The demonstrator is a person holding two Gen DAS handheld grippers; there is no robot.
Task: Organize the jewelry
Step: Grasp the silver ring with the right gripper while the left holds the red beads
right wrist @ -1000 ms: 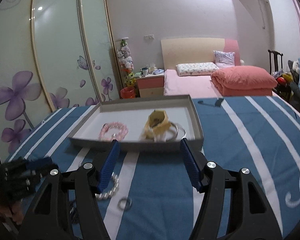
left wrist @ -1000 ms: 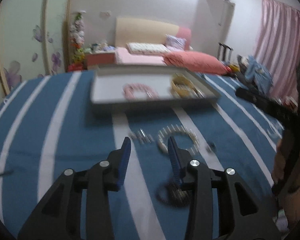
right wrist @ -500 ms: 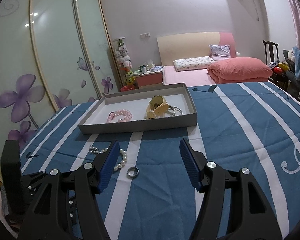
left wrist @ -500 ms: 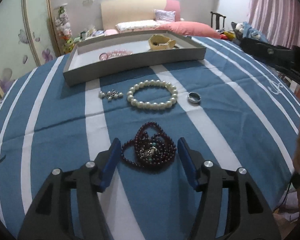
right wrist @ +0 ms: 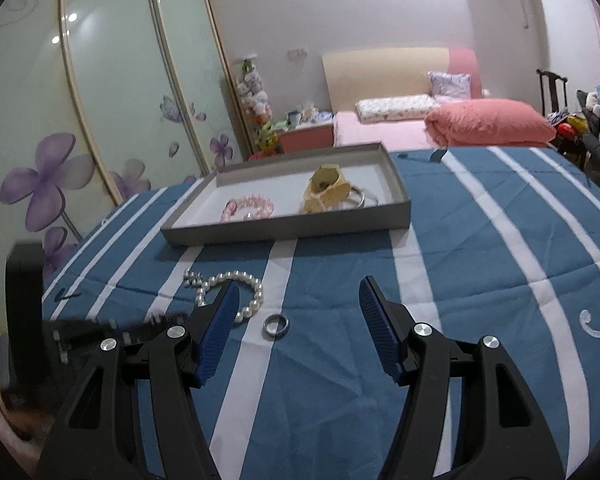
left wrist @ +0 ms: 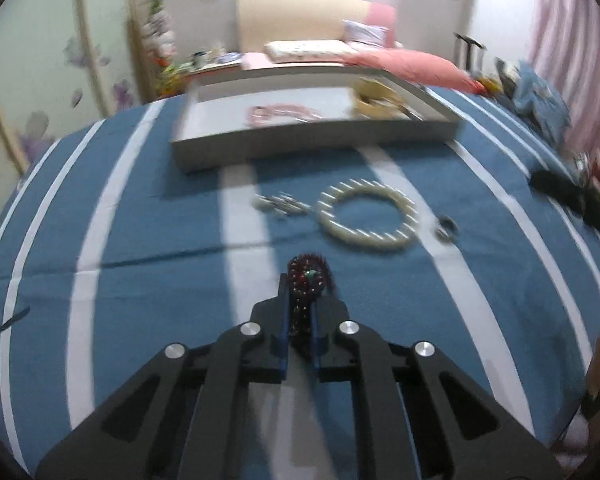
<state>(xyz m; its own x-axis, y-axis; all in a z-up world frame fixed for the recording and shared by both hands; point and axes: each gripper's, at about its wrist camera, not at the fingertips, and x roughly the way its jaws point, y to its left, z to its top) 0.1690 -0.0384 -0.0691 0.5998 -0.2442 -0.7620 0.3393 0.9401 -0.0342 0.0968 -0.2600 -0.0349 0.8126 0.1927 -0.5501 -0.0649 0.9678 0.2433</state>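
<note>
Dark-red beaded bracelet (left wrist: pixel 308 280) sits pinched in our left gripper (left wrist: pixel 300 316) above the blue striped cloth (left wrist: pixel 160 240) — our right gripper (right wrist: pixel 296 320) spread wide near the silver ring (right wrist: pixel 276 326), grey tray (right wrist: pixel 288 228) beyond.

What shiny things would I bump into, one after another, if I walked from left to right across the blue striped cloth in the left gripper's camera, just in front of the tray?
Small silver charm cluster → white pearl bracelet → silver ring.
</note>
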